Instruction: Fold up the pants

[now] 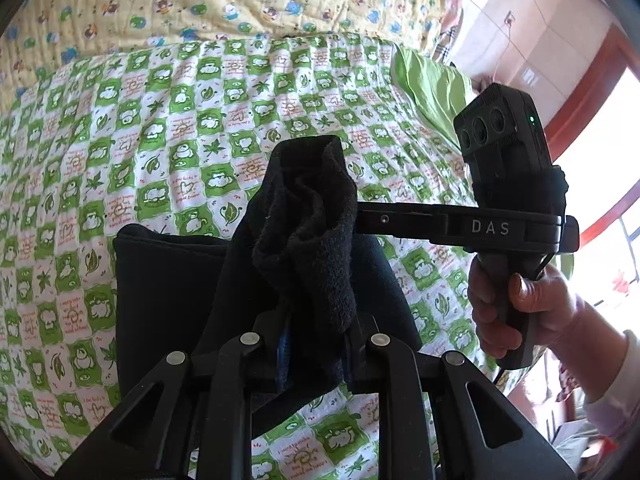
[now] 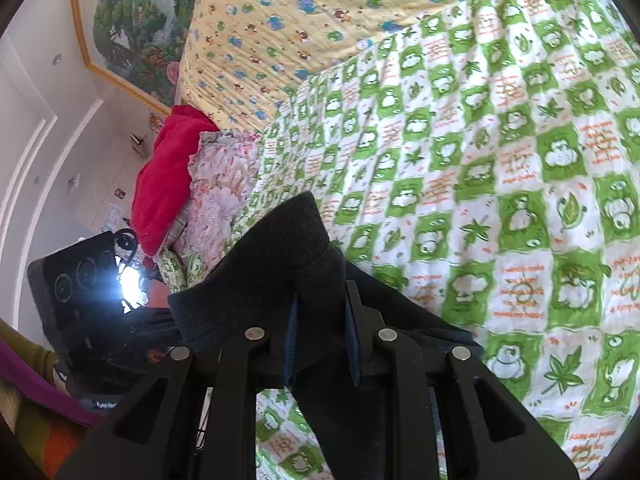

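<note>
both tools, left tool [image 1: 316,320] and right tool [image 2: 320,344], clamp bunched black pants [image 1: 304,216] lifted above the bed [image 1: 168,128]; thick fleece may slip out, ruining the fold.

The pants [image 1: 312,216] bunched in my left gripper [image 1: 316,332] are matt black cloth, fuzzy at the cuff. My grippers are matt black plastic with dull silver metal pins. At twelve o'clock the bedspread [image 1: 168,128] is quilted, puckered printed cotton.
</note>
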